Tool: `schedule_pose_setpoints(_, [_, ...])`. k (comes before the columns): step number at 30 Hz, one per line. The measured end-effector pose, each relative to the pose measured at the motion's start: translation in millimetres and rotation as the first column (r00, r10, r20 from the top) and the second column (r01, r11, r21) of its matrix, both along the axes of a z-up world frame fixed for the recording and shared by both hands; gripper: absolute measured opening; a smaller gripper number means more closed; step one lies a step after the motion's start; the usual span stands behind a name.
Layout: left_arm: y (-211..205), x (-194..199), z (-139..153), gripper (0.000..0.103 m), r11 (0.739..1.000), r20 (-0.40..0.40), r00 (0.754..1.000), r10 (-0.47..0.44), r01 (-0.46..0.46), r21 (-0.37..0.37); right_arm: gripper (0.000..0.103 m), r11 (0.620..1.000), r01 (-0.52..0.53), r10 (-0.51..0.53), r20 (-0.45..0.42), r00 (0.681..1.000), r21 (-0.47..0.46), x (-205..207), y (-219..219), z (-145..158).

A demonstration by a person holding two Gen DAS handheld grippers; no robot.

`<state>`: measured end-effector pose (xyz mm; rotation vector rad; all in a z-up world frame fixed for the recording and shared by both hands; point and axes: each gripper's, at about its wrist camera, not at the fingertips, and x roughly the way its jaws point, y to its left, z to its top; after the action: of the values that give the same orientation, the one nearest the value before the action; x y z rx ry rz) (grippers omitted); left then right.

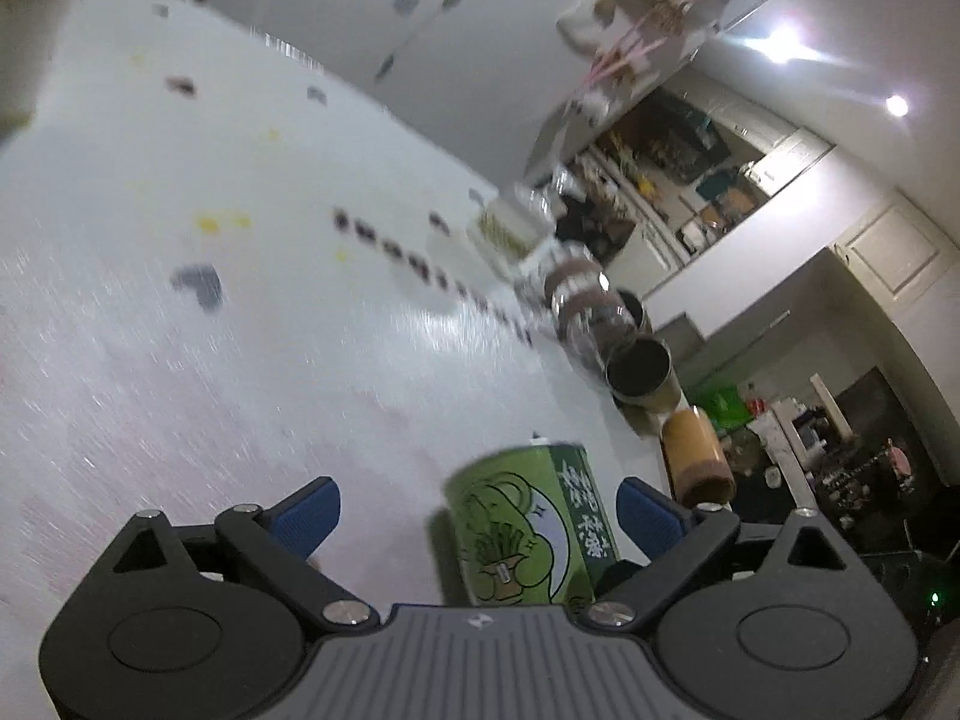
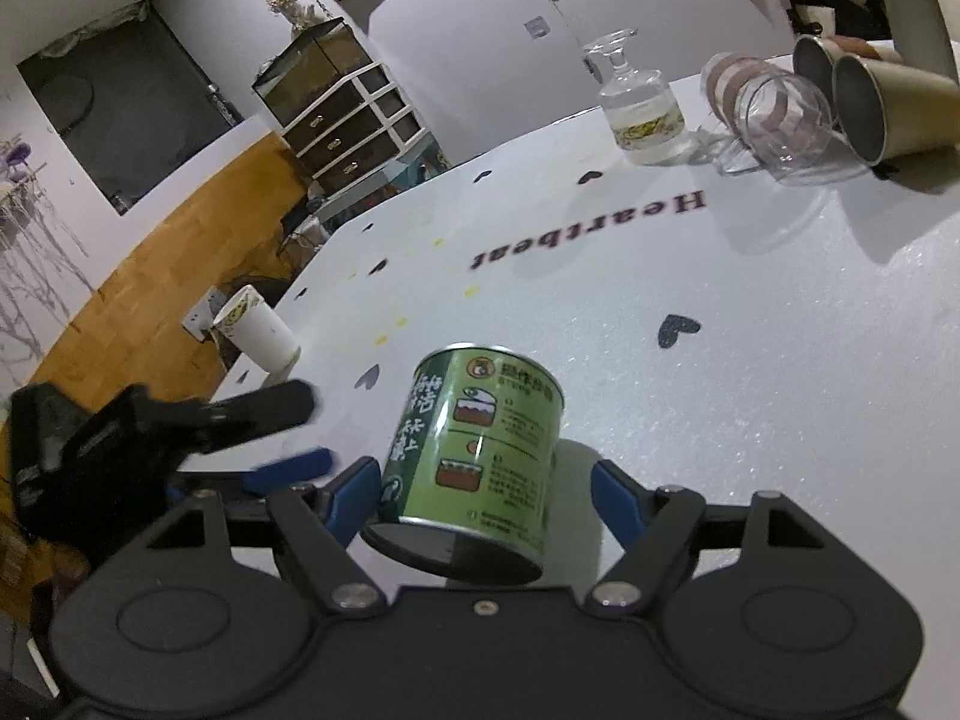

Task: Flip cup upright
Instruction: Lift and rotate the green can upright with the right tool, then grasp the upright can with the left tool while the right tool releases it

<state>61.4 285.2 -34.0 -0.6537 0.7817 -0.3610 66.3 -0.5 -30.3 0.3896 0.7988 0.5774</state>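
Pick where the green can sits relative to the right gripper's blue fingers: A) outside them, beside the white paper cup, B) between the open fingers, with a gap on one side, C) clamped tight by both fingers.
B: the green can stands between the right gripper fingers, clear table showing beside it.

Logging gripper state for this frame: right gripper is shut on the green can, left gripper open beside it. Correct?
Not quite. In the right wrist view the right gripper is open: its blue fingers stand either side of the green can with visible gaps, not clamped on it. The rest holds: the left gripper is open beside the can.
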Motion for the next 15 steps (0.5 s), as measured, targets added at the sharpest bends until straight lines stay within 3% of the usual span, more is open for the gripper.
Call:
schedule_pose_setpoints(6, [-10.5, 9.9, -12.7, 0.091, 0.998, -0.073, 0.996, -0.047, 0.043, -0.056, 0.073, 0.998, -0.053, 0.053, 0.016, 0.998, 0.024, -6.9, 5.3, -3.8])
schedule_pose_setpoints(15, [-9.4, 8.3, -17.8, 0.088, 0.996, -0.087, 0.996, -0.035, 0.028, -0.083, 0.069, 0.997, -0.070, 0.069, 0.039, 0.997, 0.029, -14.6, 7.1, -6.8])
